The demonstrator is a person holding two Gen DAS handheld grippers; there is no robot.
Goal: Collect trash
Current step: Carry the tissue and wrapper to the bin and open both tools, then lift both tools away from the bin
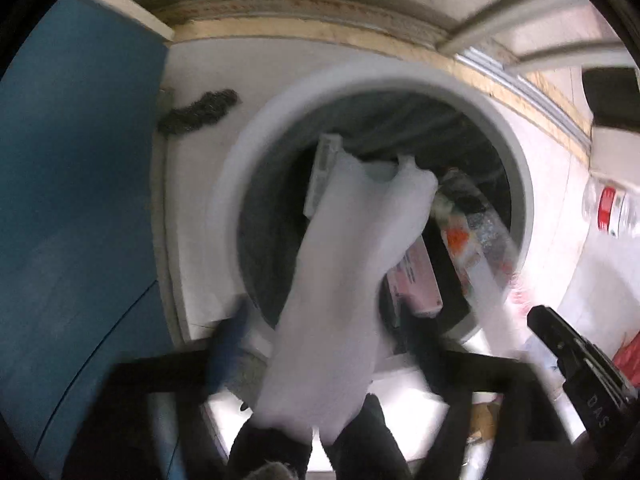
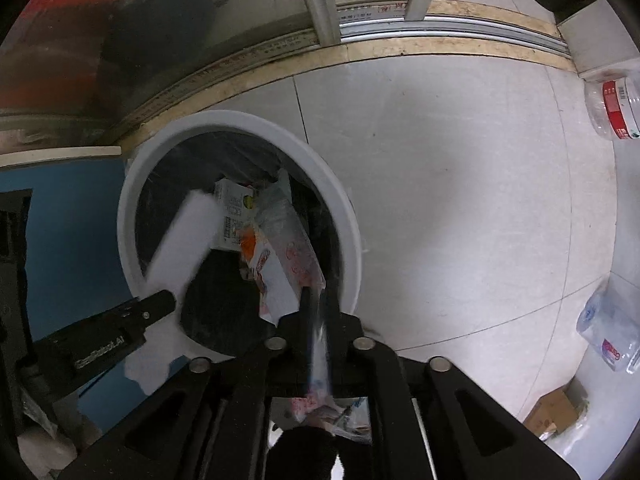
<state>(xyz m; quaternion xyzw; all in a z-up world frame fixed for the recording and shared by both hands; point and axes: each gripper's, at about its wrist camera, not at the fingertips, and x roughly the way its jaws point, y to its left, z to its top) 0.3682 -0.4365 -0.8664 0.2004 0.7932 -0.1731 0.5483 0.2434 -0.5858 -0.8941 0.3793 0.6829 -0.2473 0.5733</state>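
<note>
Both claws hang steeply nose-down over the round white plastic bin with a dark liner (image 2: 352,224), which stands on the pale tiled floor (image 2: 460,200) beside a blue panel (image 1: 80,160). The left claw (image 1: 320,344) has its fingers spread wide, and the blurred white sheet of paper or foam (image 1: 348,280) hangs between them without either pad seeming to press on it; it looks to be dropping free into the bin's mouth. The right claw (image 2: 316,300) is only narrowly parted, with the crinkled clear plastic wrapper with red and orange print (image 2: 280,264) running up through the slim gap; whether the pads bite on it or have just let go I cannot tell. Inside the bin lie a white printed carton (image 2: 232,212) and a pink box (image 1: 416,280). To do this step well, I would hold each claw centred above the opening, not over the rim, part the right claw fully so that the wrapper slips off its pads, and lift straight up only once both pieces are below the rim. More trash waits on the floor: a clear plastic bottle with a red label (image 2: 612,108), a second crushed clear bottle (image 2: 608,328) and a small brown cardboard box (image 2: 552,412).
</note>
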